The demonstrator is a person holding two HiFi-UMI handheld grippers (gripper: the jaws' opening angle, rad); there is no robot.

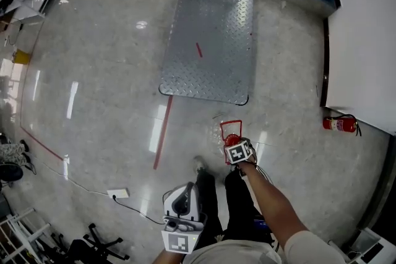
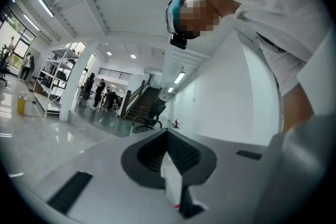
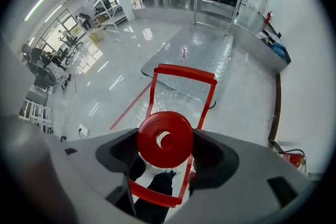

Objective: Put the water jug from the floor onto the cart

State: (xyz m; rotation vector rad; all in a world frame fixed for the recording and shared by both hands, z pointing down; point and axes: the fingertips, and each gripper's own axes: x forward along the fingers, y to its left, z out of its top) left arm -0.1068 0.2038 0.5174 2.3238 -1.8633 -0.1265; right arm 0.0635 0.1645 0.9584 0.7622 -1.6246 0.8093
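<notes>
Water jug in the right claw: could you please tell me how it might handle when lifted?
The water jug would probably swing when lifted, since the right claw holds it only at its red-capped top. Its clear body looks smooth, so it may be slippery. Whether it is full, and so heavy, cannot be told.

In the head view the water jug point(image 1: 232, 132) shows only its red handle and cap. Its clear body is hidden behind the right gripper point(image 1: 237, 148) (marker cube uppermost). The cart point(image 1: 207, 40) has its upright push handle cut off by the top edge. People point(image 2: 97, 93) far off in the left gripper view are too small to tell apart.
</notes>
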